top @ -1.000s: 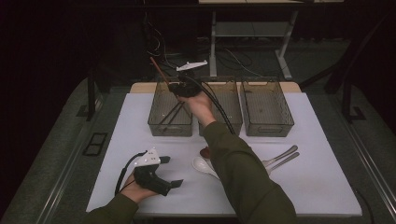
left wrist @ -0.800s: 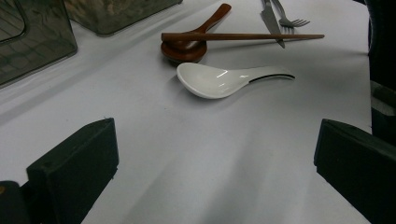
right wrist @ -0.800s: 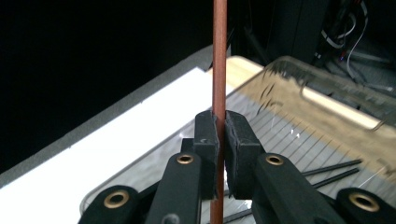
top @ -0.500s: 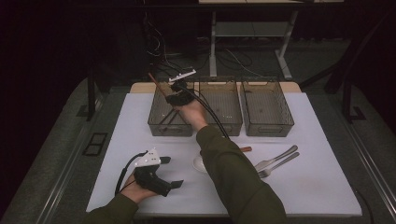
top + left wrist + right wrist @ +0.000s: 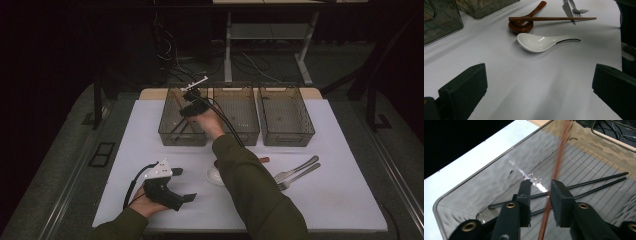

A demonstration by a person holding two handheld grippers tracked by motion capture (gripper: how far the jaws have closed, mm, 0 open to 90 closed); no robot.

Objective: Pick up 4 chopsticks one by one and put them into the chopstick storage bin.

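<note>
The brown chopstick (image 5: 554, 180) was seen as a thin reddish-brown stick, blurred along its length, running up between the jaws of the right gripper (image 5: 540, 188) from the bottom of the right gripper view to the far wall of the left bin (image 5: 486, 177). The jaws had just been opening — a gap could be made out on either side of the stick, so nothing was really being pinched anymore. Just beyond the jaw tips, two black chopsticks (image 5: 584, 186) were lying side by side on the ribbed bin floor.

From the high view, that detail was mostly lost: the right gripper (image 5: 192, 102) was just seen poked into the left bin (image 5: 170, 131), with a brown sliver leaning inside. What could be picked up there instead was the row of three bins and the left gripper (image 5: 167, 192) parked low on the white mat (image 5: 340, 200).

In the left gripper view, the jaws were spread wide with nothing between them. Ahead of them a white ceramic spoon (image 5: 541, 42) was lying on the mat, and past it a second brown chopstick (image 5: 551, 18) was resting across a wooden spoon (image 5: 525, 21) — a knife and fork (image 5: 571, 8) further off.
</note>
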